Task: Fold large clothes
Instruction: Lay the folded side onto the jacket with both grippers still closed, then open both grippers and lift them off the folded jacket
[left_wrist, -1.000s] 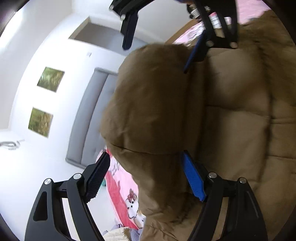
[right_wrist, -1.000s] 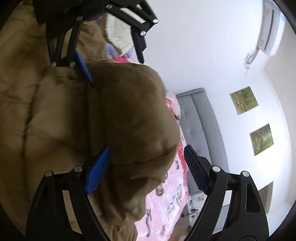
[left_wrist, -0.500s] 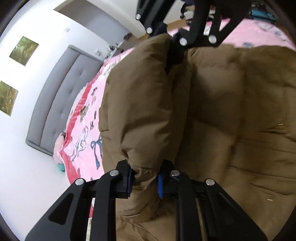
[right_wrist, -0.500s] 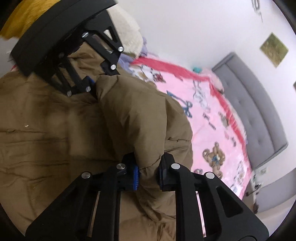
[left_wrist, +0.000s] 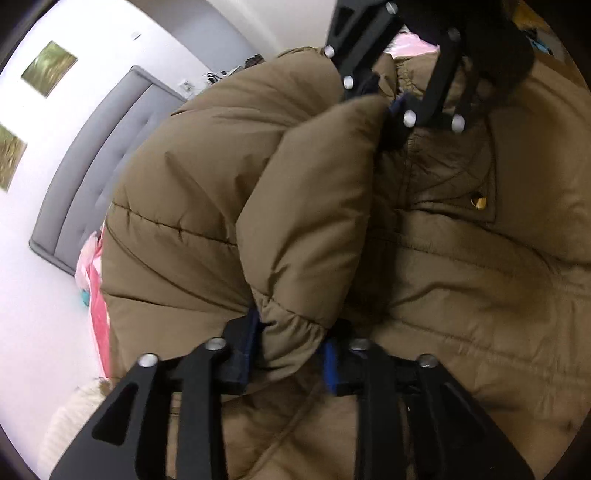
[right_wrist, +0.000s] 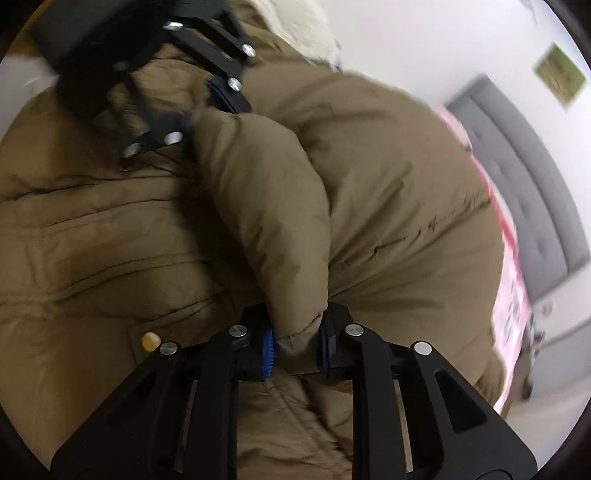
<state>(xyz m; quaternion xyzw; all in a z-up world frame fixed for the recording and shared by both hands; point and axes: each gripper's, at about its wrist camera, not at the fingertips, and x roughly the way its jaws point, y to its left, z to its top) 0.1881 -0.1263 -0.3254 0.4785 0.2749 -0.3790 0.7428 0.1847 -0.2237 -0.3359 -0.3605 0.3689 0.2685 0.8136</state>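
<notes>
Two grippers of mine clamped the same puffy fold of the brown quilted jacket (left_wrist: 303, 206), one at each end.

Seen from the left wrist, my left gripper (left_wrist: 288, 350) pinched the gathered near end of that fold between its blue pads (left_wrist: 330, 363). The fold ran away from me as a thick ridge, and at its far end my right gripper (left_wrist: 384, 101) bit into it, its black linkage covering part of the jacket's collar area. The rest of the jacket filled the view to the right of the ridge, where a brass snap (left_wrist: 479, 202) showed on a flap. To the left of the jacket I saw the grey upholstered headboard (left_wrist: 92, 177), a strip of pink bedding (left_wrist: 96, 295) touching the jacket's edge, and two framed pictures (left_wrist: 48, 68) on the white wall. A cream fleecy item (left_wrist: 70, 424) lay near the left gripper's outer finger.

Seen from the right wrist, my right gripper (right_wrist: 295, 349) squeezed its end of the fold between blue ribbed pads (right_wrist: 268, 350). The jacket (right_wrist: 388, 184) bulged to the right and hid most of the bed. My left gripper (right_wrist: 207, 107) held the fold's far end, blurred. The snap (right_wrist: 149, 339) sat just left of my fingers. Beyond the jacket's right edge were pink bedding (right_wrist: 511, 280), the headboard (right_wrist: 524, 177) and one picture (right_wrist: 561, 75); cream fleece (right_wrist: 306, 26) lay past the jacket's top.
</notes>
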